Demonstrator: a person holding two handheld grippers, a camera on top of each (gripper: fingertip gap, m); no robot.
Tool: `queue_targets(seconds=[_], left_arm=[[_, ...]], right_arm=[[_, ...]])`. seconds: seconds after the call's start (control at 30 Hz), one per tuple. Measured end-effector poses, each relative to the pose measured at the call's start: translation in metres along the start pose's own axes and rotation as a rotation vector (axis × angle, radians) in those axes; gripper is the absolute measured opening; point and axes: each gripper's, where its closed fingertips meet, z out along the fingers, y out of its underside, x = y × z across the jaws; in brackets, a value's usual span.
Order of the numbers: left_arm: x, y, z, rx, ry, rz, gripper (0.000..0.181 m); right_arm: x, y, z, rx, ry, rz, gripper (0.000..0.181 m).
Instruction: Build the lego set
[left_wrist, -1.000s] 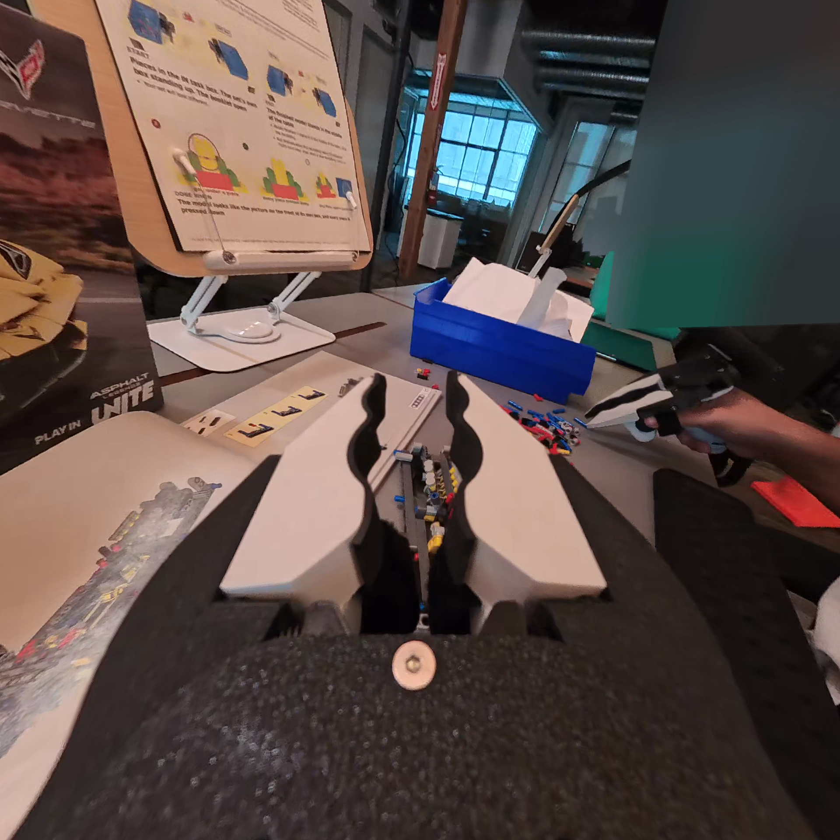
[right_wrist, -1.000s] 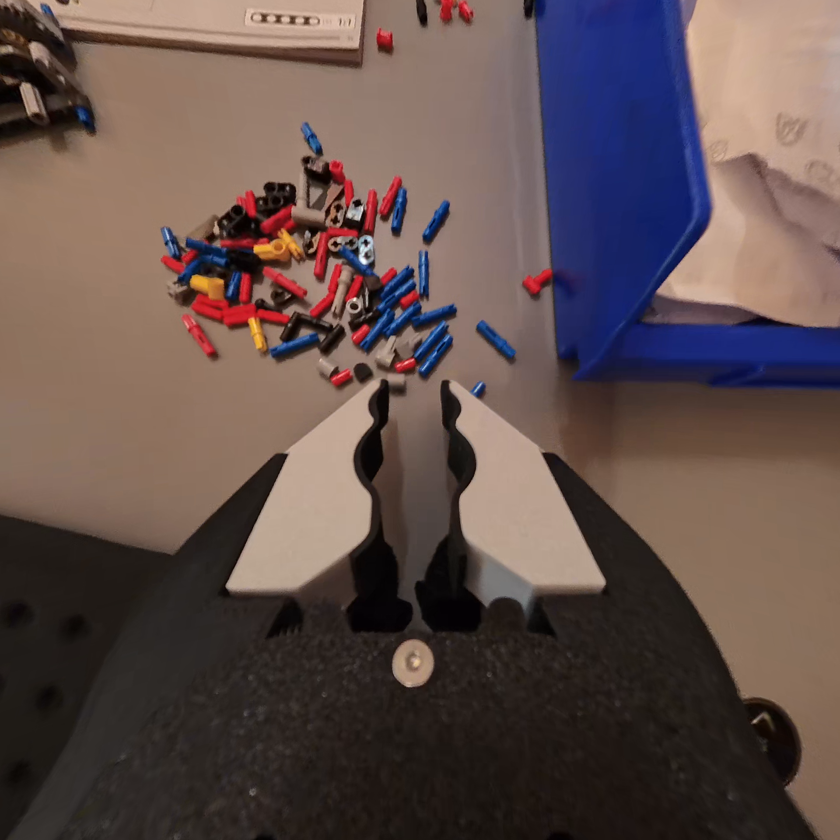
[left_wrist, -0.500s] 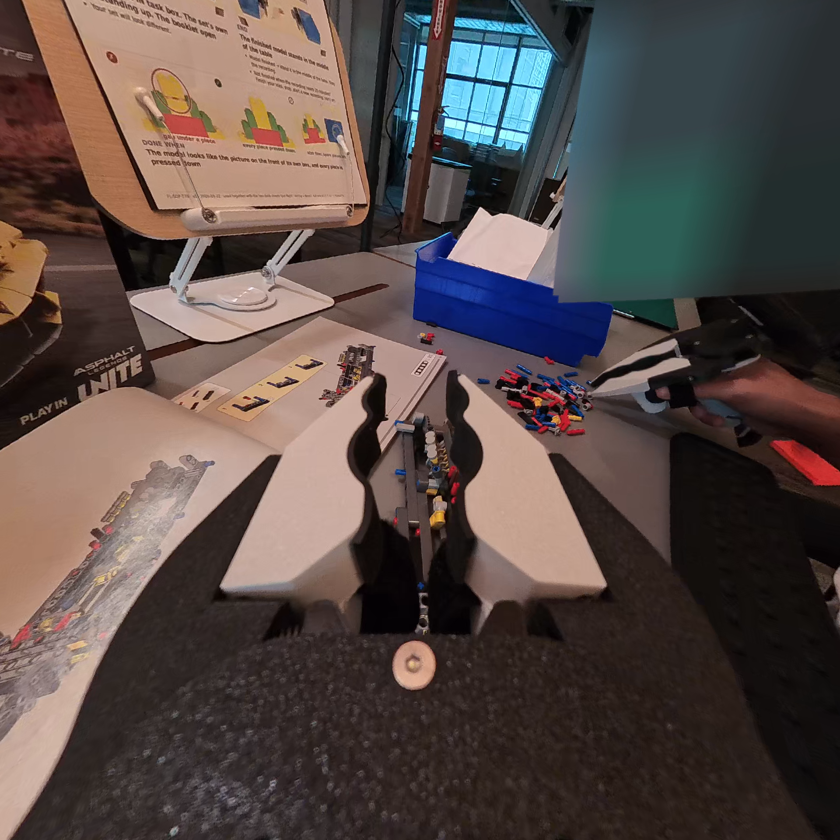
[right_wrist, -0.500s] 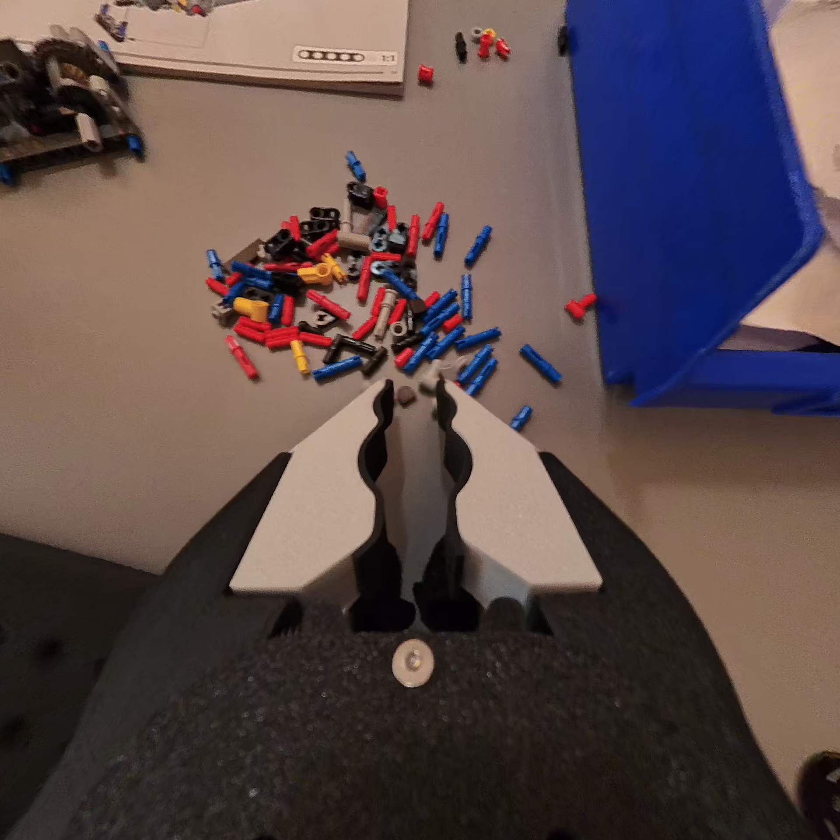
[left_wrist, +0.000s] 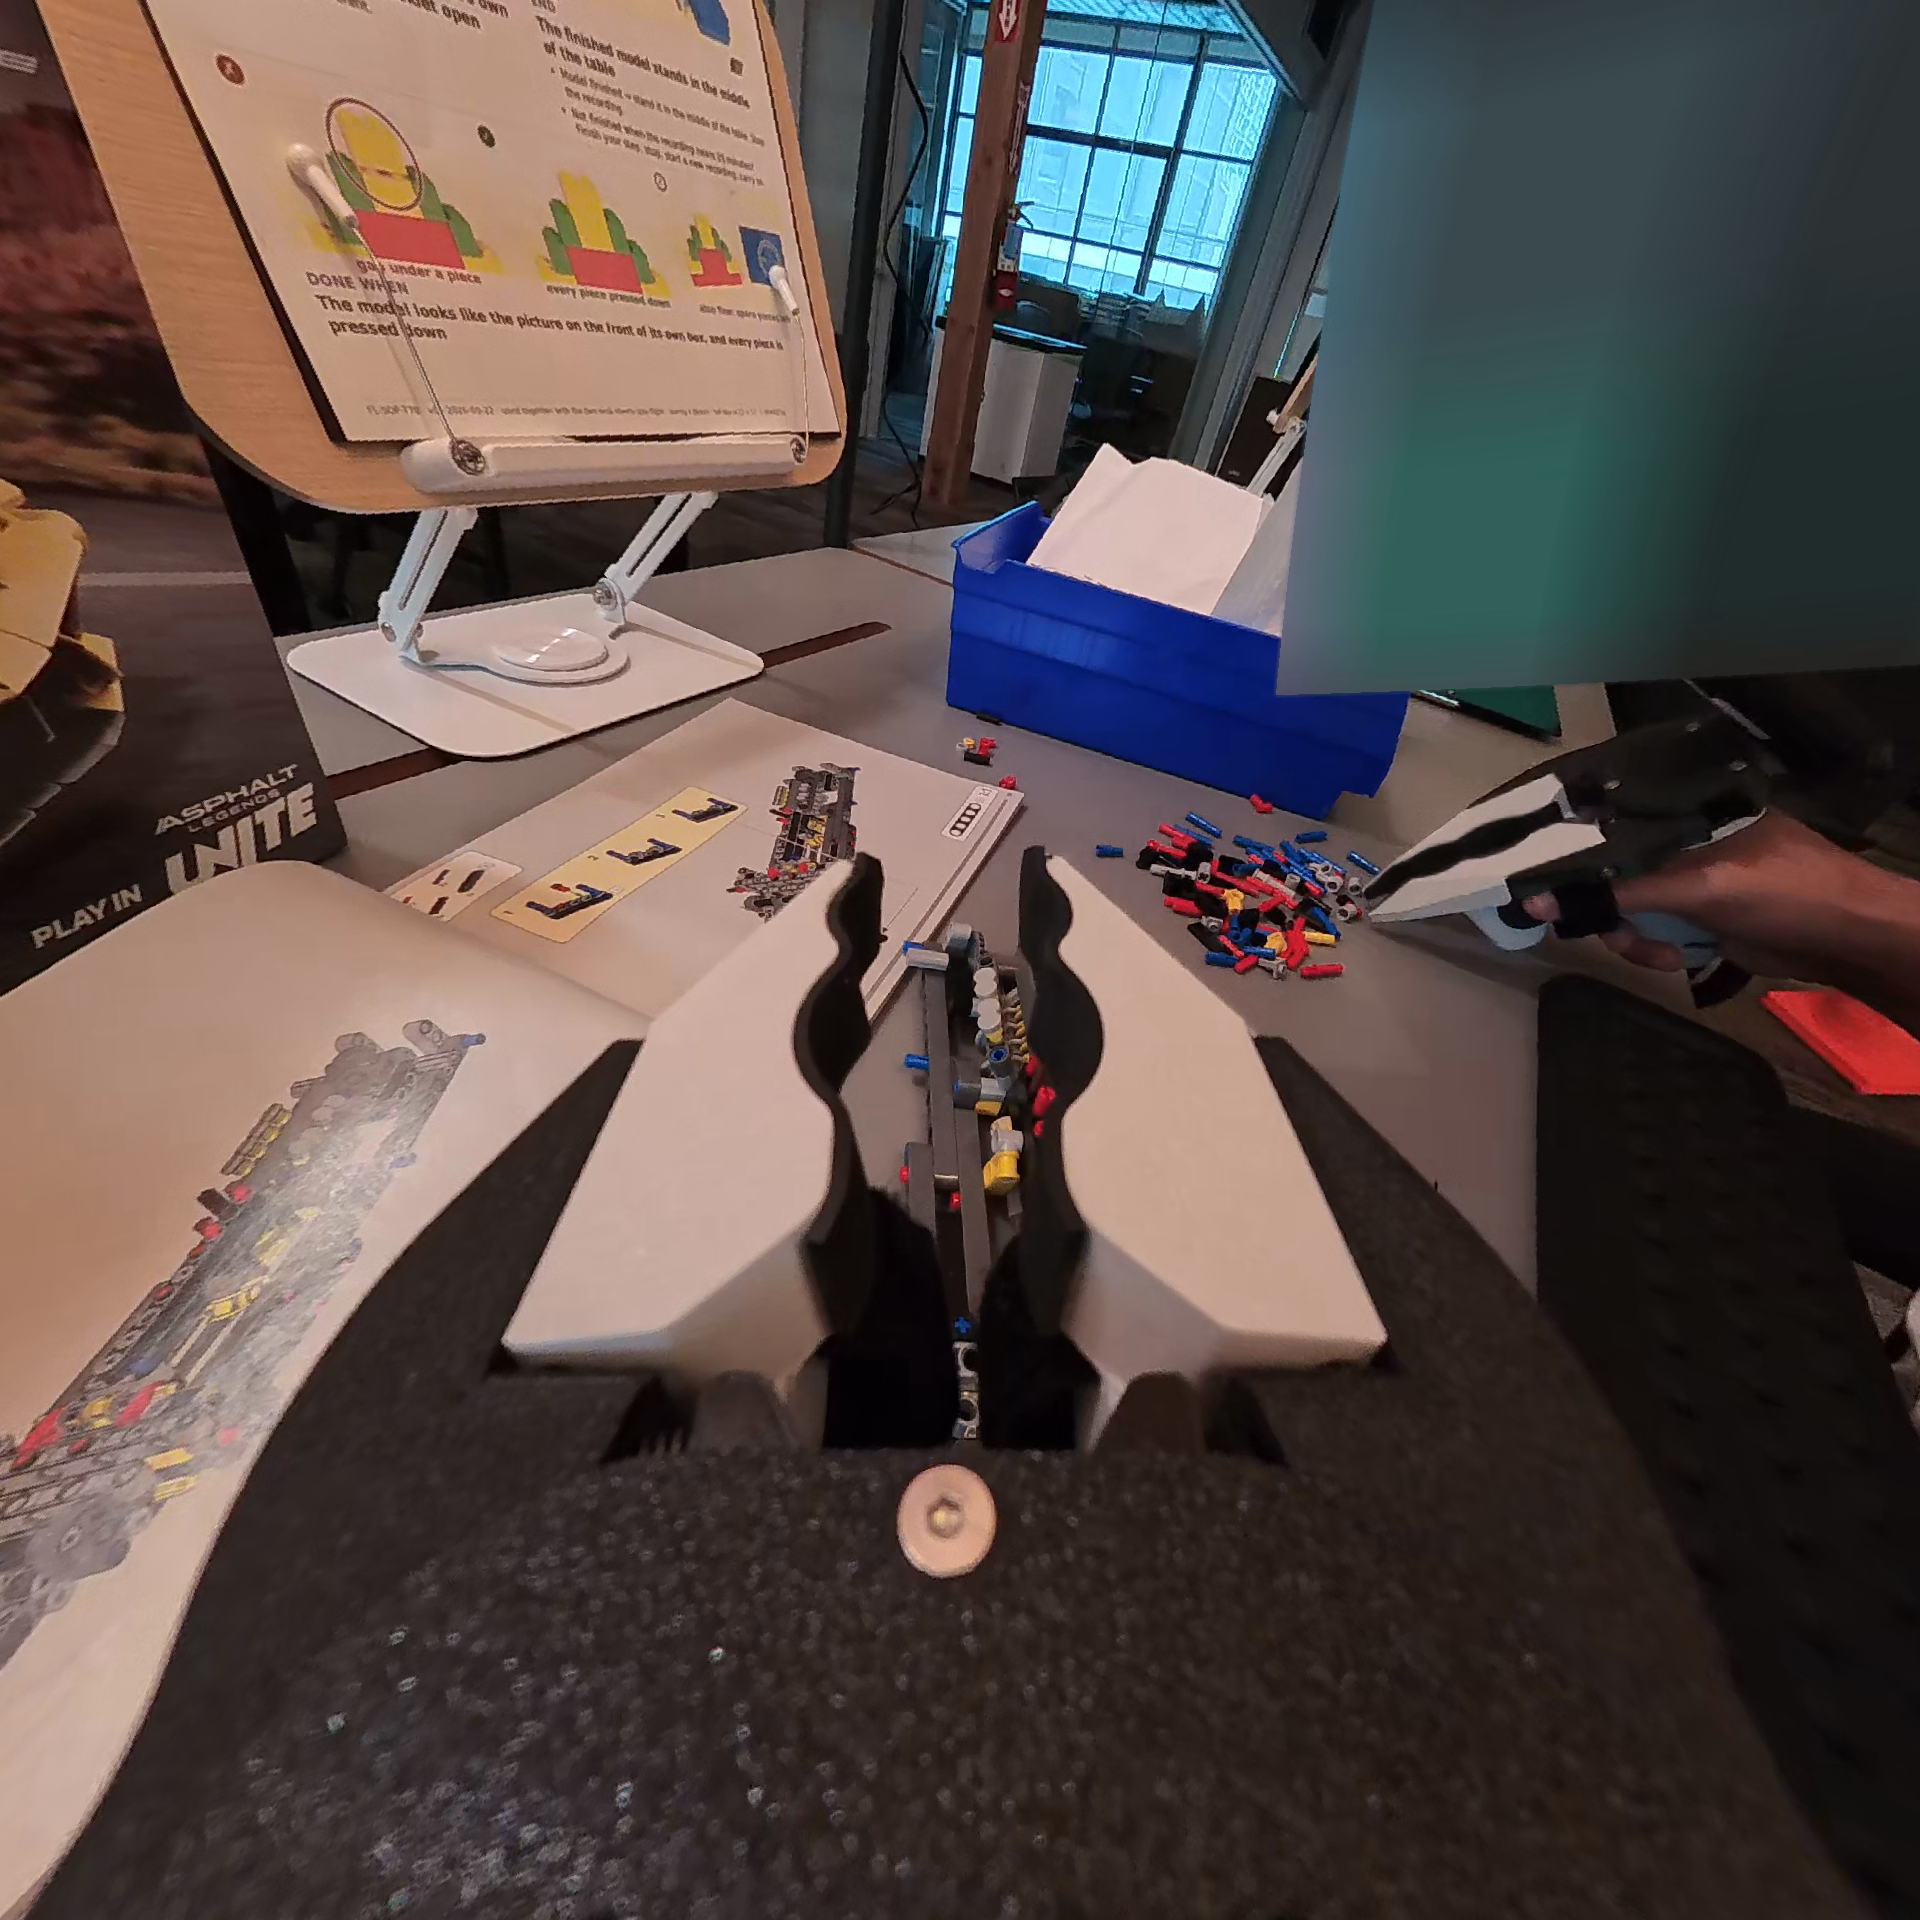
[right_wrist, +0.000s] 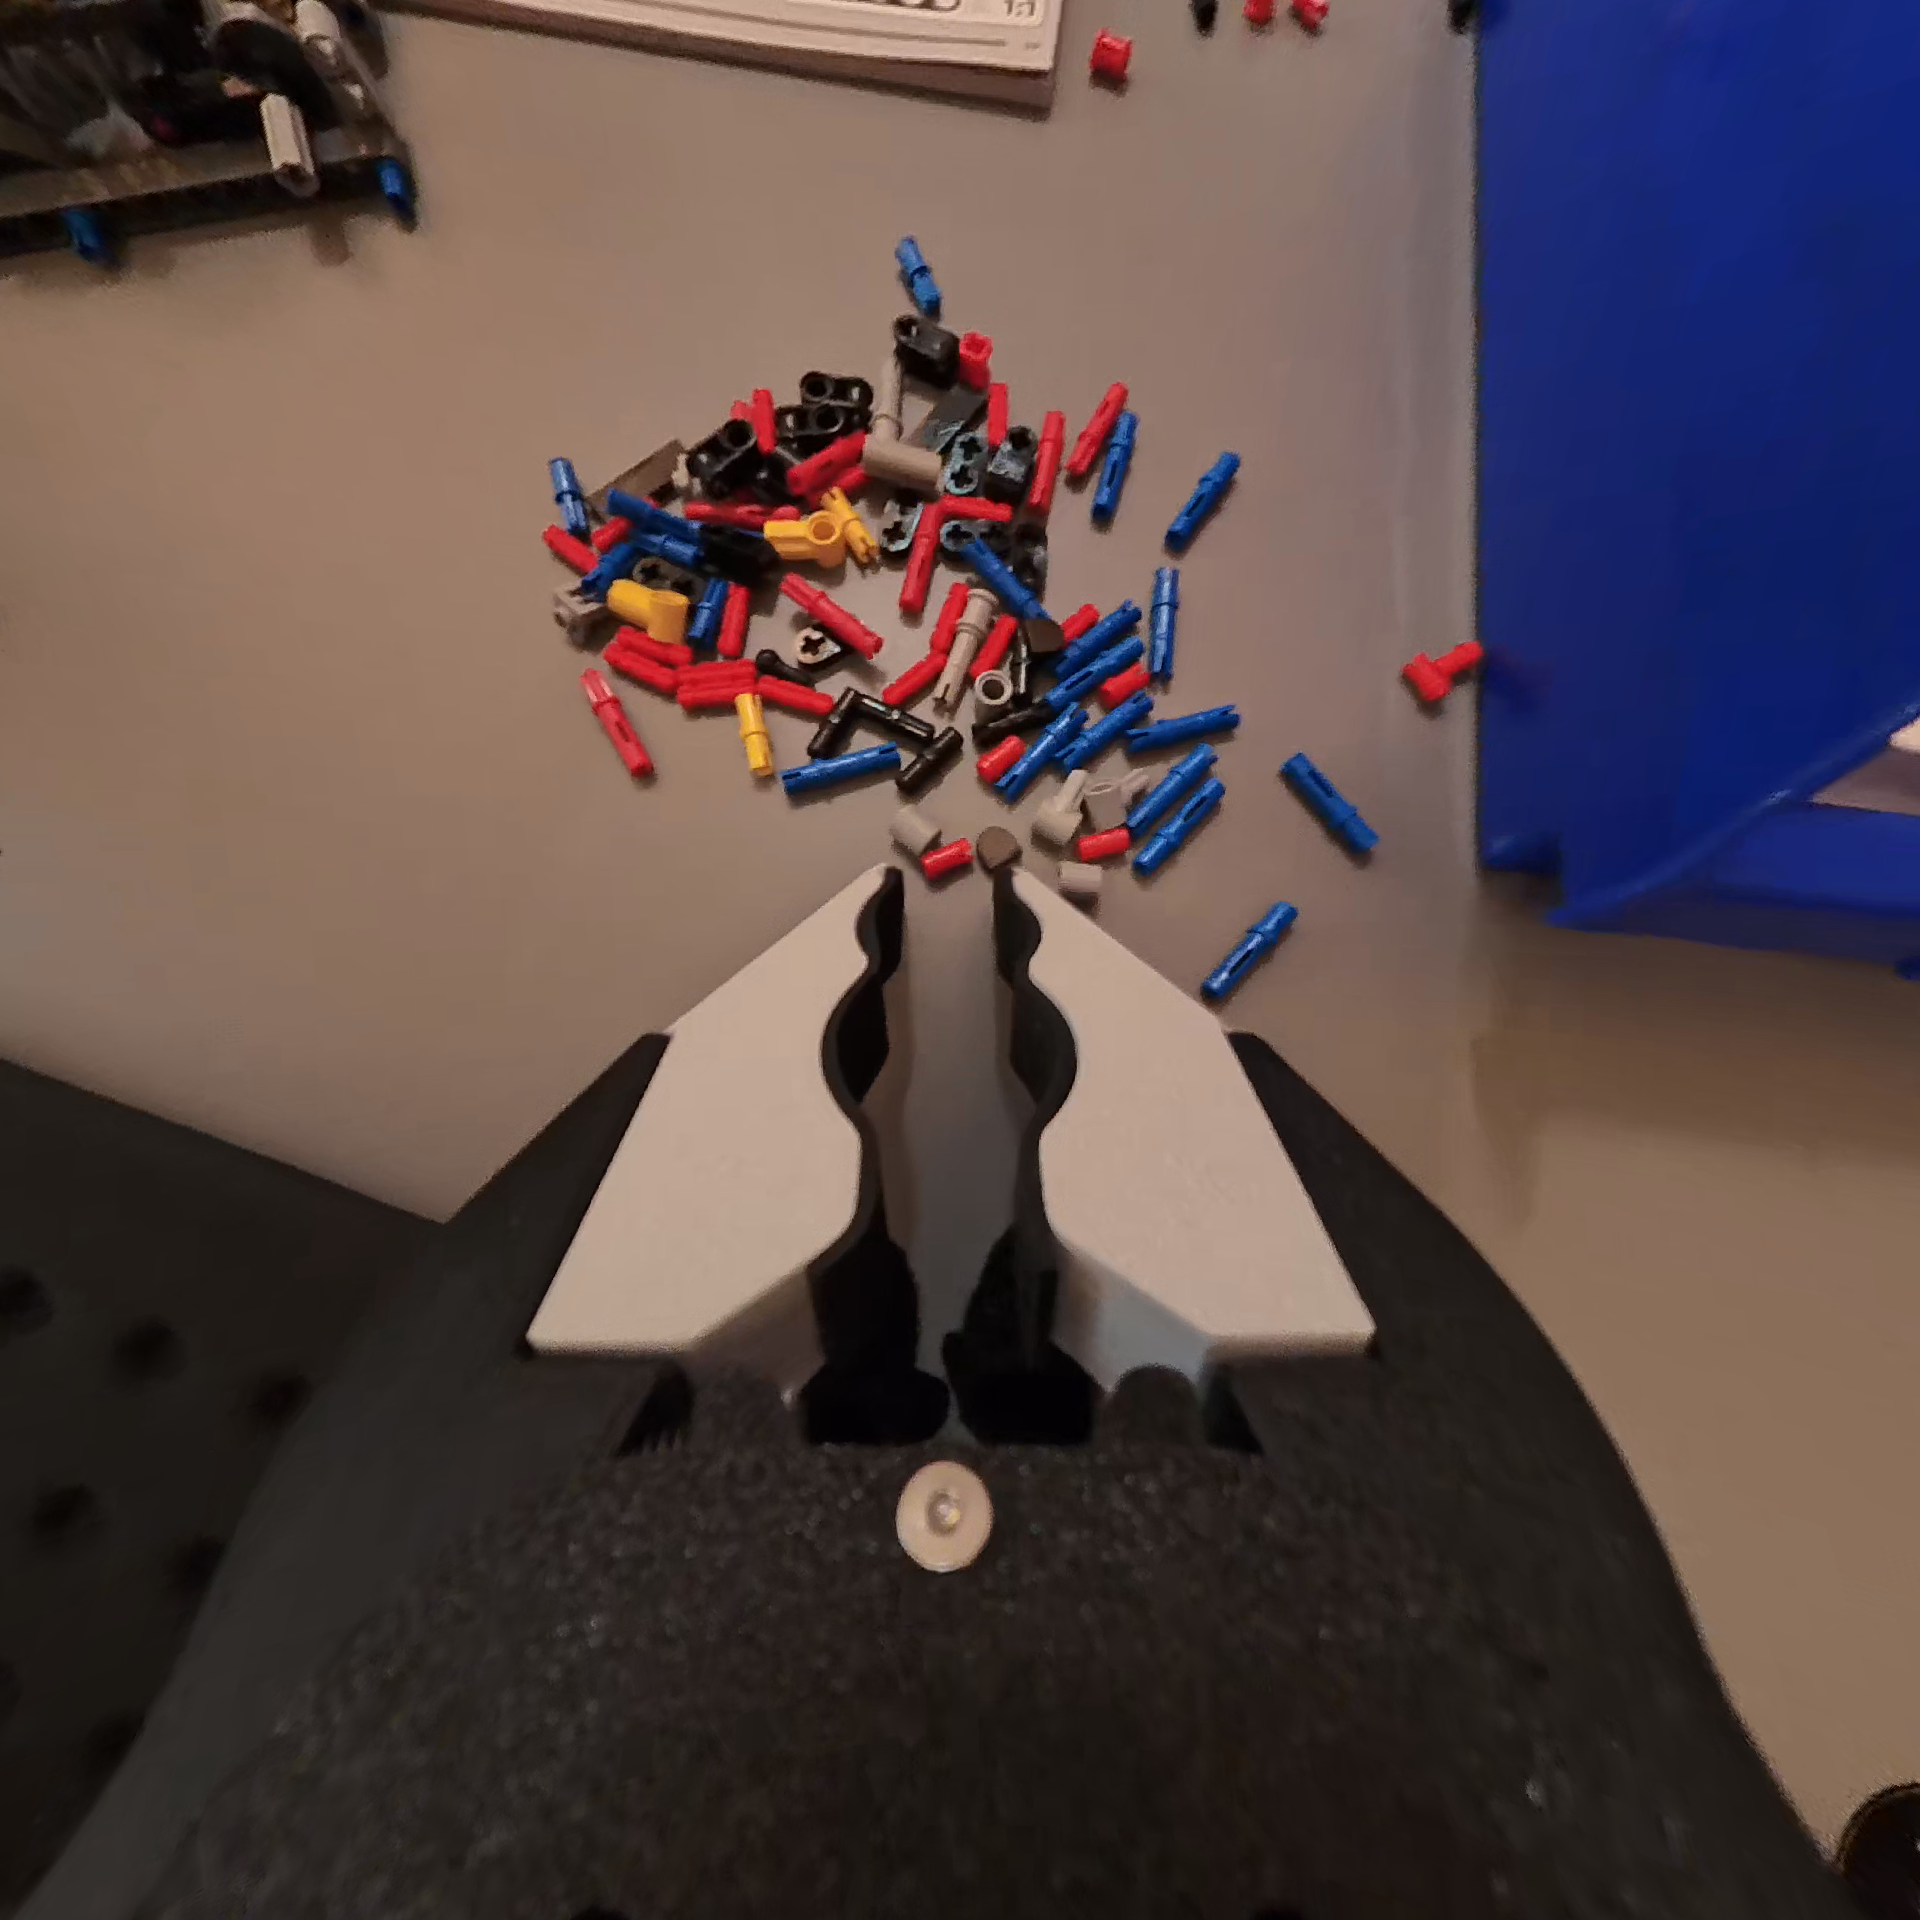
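Note:
My left gripper (left_wrist: 951, 873) is shut on a long dark grey lego assembly (left_wrist: 971, 1049) that runs between its fingers and past the tips, low over the table. The assembly's end also shows in the right wrist view (right_wrist: 208, 125). A pile of small red, blue, black and yellow pins and connectors (right_wrist: 904, 582) lies on the grey table. My right gripper (right_wrist: 948, 883) is narrowly open and empty, with its tips at the pile's near edge, just short of a small red pin (right_wrist: 945, 860) and a dark piece (right_wrist: 995, 847). The left wrist view shows it right of the pile (left_wrist: 1382, 904).
A blue bin (left_wrist: 1122, 665) with white paper stands behind the pile, close on the right in the right wrist view (right_wrist: 1683, 416). An open instruction booklet (left_wrist: 675, 852) lies left of the assembly. A sheet stand (left_wrist: 499, 260) and the set's box (left_wrist: 104, 623) stand at the back left. A black mat (left_wrist: 1662, 1195) lies near right. One gripper's finger ends stand about 35 cm off the other's.
My right gripper has moved forward to the pile's near edge and its fingers have narrowed a little. My left gripper has tipped downward with the assembly still in it.

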Motion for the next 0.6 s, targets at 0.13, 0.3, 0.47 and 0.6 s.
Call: queue_targets(seconds=[0.13,0.3,0.47,0.6], left_arm=[[0.0012,0.0019,0.001,-0.009,0.001,0.007,0.024],[0.0011,0.0048,0.0021,-0.025,-0.003,0.017,0.024],[0.0008,0.0066,0.0027,-0.034,-0.007,0.022,0.024],[0.0015,0.0069,0.0035,-0.036,-0.006,0.025,0.024]], right_arm=[[-0.0038,0.0,0.0053,-0.008,-0.025,-0.007,0.016],[-0.0044,-0.0022,0.0098,0.006,-0.051,-0.011,0.011],[-0.0026,-0.0008,0.0087,0.005,-0.073,0.007,0.004],[-0.0022,-0.0028,0.0024,0.011,-0.046,-0.018,0.004]])
